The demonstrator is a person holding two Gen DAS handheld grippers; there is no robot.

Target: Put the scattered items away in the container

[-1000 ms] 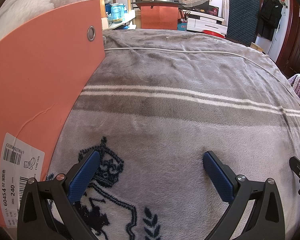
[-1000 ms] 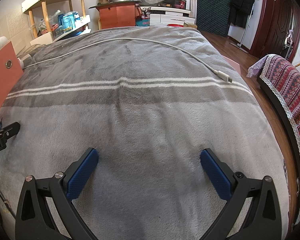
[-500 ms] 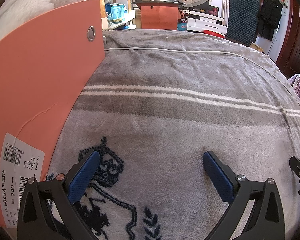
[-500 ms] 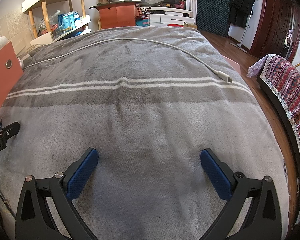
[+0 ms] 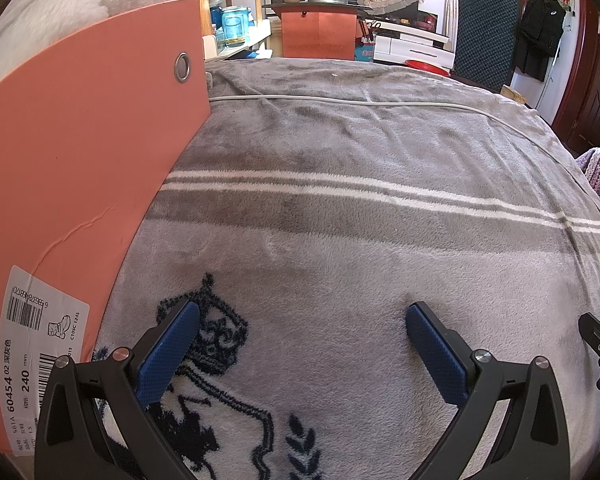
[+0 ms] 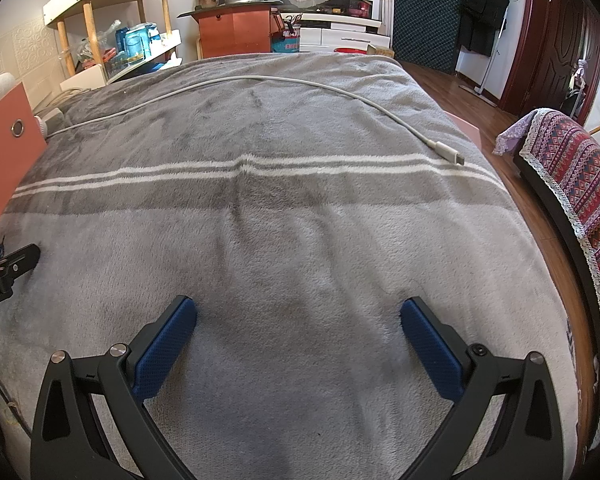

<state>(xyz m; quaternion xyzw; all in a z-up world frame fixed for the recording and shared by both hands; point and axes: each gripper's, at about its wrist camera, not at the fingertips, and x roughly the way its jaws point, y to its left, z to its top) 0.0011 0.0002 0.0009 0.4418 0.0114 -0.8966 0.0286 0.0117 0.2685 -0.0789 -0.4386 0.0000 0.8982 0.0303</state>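
Grey striped fleece blanket (image 6: 300, 240) over the bed, one white charging cable (image 6: 260, 79) strung across its far half.
Left gripper (image 5: 302, 332) and right gripper (image 6: 298, 326) both hover spread wide, holding nothing. Cable's plug end (image 6: 448, 153) lies near the right edge; the other end runs toward the salmon cardboard box (image 5: 80, 184) at left. Likely light, limp and slick, so pinch the stiff plug, then gather the slack.

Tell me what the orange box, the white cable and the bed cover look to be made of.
Orange box: likely matte cardboard; a crease, a metal eyelet and a paper barcode label show.
White cable: smooth plastic-looking sheath, harder plug at its end.
Bed cover: plush fleece, fuzzy nap with brushed streaks.
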